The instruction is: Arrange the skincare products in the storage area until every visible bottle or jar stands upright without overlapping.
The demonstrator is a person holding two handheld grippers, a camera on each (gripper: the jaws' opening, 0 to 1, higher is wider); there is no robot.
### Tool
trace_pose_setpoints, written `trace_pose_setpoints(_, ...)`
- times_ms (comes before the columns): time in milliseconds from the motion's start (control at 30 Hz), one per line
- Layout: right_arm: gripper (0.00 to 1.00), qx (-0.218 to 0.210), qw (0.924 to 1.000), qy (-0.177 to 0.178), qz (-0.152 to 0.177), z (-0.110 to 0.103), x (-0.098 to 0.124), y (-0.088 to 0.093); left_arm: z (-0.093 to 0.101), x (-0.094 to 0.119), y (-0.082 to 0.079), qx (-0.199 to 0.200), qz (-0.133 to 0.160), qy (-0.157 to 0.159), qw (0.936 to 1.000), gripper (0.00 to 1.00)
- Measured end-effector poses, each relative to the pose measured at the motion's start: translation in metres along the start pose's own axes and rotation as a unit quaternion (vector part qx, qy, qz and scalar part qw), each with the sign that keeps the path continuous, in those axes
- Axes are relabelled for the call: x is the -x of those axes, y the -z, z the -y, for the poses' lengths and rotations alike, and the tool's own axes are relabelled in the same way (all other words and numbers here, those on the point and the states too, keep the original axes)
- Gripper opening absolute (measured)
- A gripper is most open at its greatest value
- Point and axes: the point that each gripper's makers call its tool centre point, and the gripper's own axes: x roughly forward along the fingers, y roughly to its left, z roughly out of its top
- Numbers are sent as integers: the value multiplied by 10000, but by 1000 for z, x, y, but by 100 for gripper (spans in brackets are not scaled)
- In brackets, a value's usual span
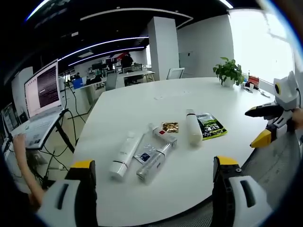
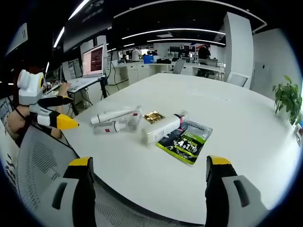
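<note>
Both the left gripper (image 1: 154,177) and right gripper (image 2: 149,175) hang wide and empty short of the green packet (image 2: 185,140), beside which seemingly three bottles (image 2: 163,127) lie toppled on the surface (image 2: 236,113), awaiting righting.

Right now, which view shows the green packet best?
The right gripper view: the green packet lies near and large, its printed face readable, one edge under a white bottle. The left gripper view shows it smaller and farther off.

Open office, white table (image 1: 142,101), possibly window (image 1: 258,42)
</note>
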Motion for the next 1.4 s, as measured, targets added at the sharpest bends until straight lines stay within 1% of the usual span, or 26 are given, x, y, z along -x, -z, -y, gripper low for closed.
trace_pose_setpoints(133,98,6,10000,23,39,1,0,-1,1,0,0,-19,-5,29,10000,99)
trace_pose_setpoints(267,97,-31,10000,-46,51,-2,0,-2,1,0,-1,-59,-9,50,10000,99)
trace_pose_setpoints(467,97,-15,10000,-44,73,-2,1,-3,3,-1,-1,-135,-78,153,9998,99)
trace_pose_setpoints(567,97,-42,9999,-70,106,-2,1,-4,4,-1,-8,-123,-44,215,9997,99)
trace_pose_setpoints(700,97,18,9998,-167,64,-7,0,-3,7,-7,-17,-405,-38,300,9987,99)
trace_pose_setpoints(833,96,1,9998,-195,88,-7,1,-4,3,-13,-23,-419,-68,301,9986,99)
trace_pose_setpoints(1000,96,28,9997,-231,112,-7,3,-7,14,-22,-26,-679,-115,514,9963,99)
trace_pose_setpoints(1100,96,50,9996,-269,103,-7,2,-8,14,-26,-29,-668,-143,588,9959,99)
trace_pose_setpoints(1233,96,116,9995,-264,105,-5,2,-13,17,-33,-35,-827,-124,742,9937,99)
trace_pose_setpoints(1300,96,136,9995,-266,117,-5,1,-15,22,-39,-36,-837,-149,914,9922,98)
trace_pose_setpoints(1333,96,148,9995,-268,119,-5,0,-16,23,-41,-36,-800,-175,947,9921,98)
trace_pose_setpoints(1400,96,172,9993,-289,134,-6,0,-17,32,-46,-41,-799,-108,1101,9906,98)
